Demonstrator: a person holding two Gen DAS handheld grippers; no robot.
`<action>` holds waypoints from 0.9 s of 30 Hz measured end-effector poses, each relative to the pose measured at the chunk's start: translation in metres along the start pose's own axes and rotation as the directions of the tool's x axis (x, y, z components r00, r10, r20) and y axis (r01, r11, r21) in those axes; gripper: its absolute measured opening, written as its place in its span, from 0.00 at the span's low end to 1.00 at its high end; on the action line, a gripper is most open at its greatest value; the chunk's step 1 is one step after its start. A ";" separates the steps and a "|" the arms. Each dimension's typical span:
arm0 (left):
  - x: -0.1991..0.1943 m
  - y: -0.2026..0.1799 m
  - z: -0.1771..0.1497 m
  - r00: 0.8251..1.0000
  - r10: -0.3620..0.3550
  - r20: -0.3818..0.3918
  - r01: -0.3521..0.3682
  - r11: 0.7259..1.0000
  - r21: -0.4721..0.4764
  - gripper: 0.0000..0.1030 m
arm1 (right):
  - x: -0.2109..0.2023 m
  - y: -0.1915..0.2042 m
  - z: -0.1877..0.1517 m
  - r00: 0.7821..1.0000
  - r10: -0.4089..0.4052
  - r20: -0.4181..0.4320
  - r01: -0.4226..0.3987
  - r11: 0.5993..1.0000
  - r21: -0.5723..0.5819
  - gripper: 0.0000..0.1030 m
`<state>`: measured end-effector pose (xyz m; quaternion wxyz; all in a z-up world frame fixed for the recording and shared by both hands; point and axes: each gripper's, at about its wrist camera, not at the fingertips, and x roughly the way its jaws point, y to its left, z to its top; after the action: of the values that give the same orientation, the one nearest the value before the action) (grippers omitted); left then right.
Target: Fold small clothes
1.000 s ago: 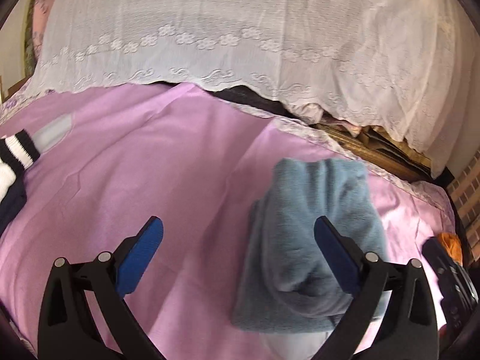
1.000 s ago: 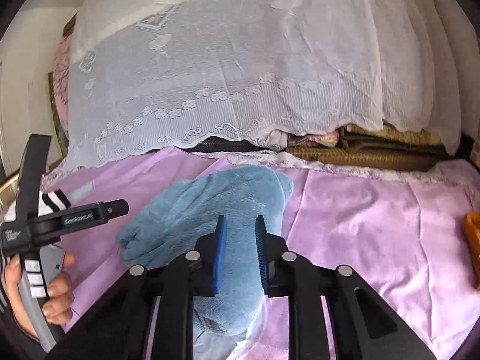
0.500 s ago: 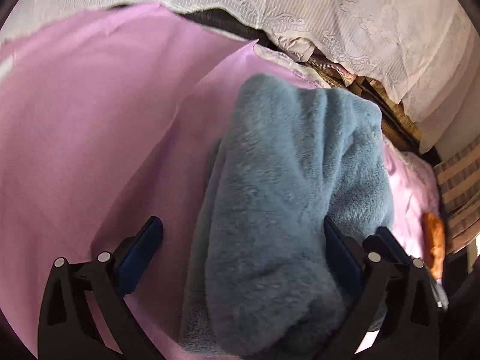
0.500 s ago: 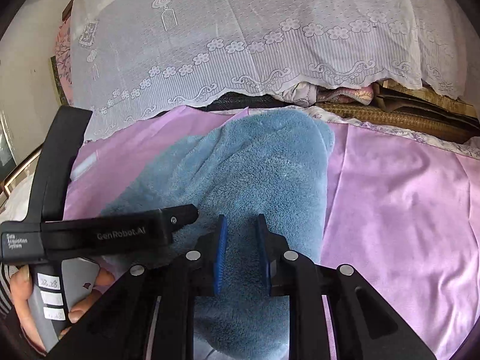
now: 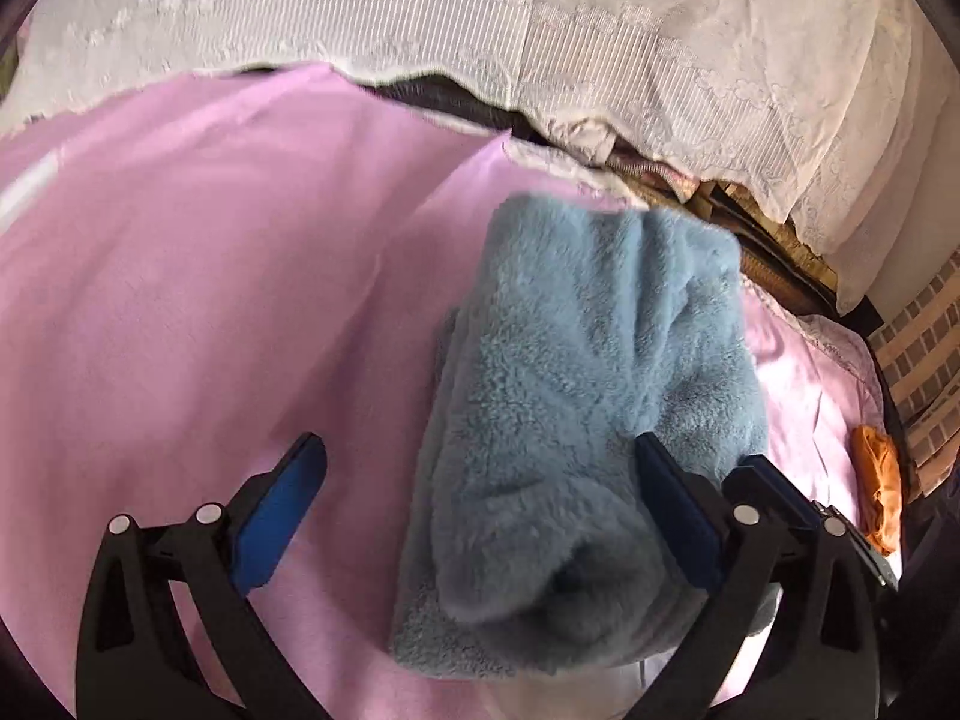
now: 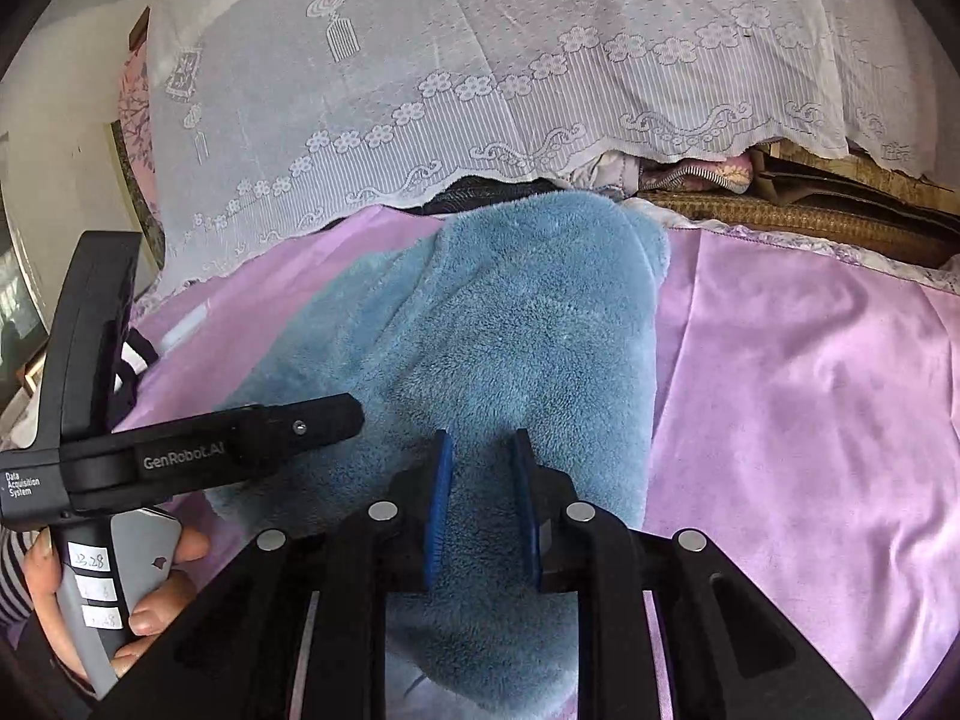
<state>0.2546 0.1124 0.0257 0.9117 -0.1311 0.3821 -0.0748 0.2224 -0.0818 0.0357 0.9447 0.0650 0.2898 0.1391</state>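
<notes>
A folded blue fleece garment [image 5: 594,372] lies on the pink sheet [image 5: 180,300]. My left gripper [image 5: 480,480] is open wide. Its right finger [image 5: 672,510] rests against the fleece's near end, and its left finger [image 5: 288,504] hangs over bare sheet. In the right wrist view my right gripper [image 6: 480,480] is shut on the near edge of the blue fleece [image 6: 510,330], with pile bulging between its pads. The left gripper [image 6: 240,438] reaches in from the left over the fleece, held by a hand [image 6: 150,588].
A white lace cover [image 5: 540,30] drapes a tall pile along the back, with woven mats [image 6: 780,222] under its hem. An orange item [image 5: 879,492] lies at the far right by a brick-pattern surface [image 5: 924,360]. Bare pink sheet [image 6: 810,390] spreads to the right.
Both grippers have sunk toward the sheet and closed in on the fleece, which now fills more of each view. The left gripper's right finger now meets the fleece. The right grip is unchanged.
</notes>
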 end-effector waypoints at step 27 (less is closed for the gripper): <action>0.059 -0.010 -0.007 0.985 -0.106 -0.134 0.106 0.994 -0.007 0.96 | 0.118 -0.043 0.068 0.976 0.012 -0.217 0.005 0.997 0.080 0.18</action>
<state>0.2900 0.0873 -0.0160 0.8786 -0.1457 0.4352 -0.1318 0.3641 -0.0902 0.0201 0.9038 0.0879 0.3964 0.1354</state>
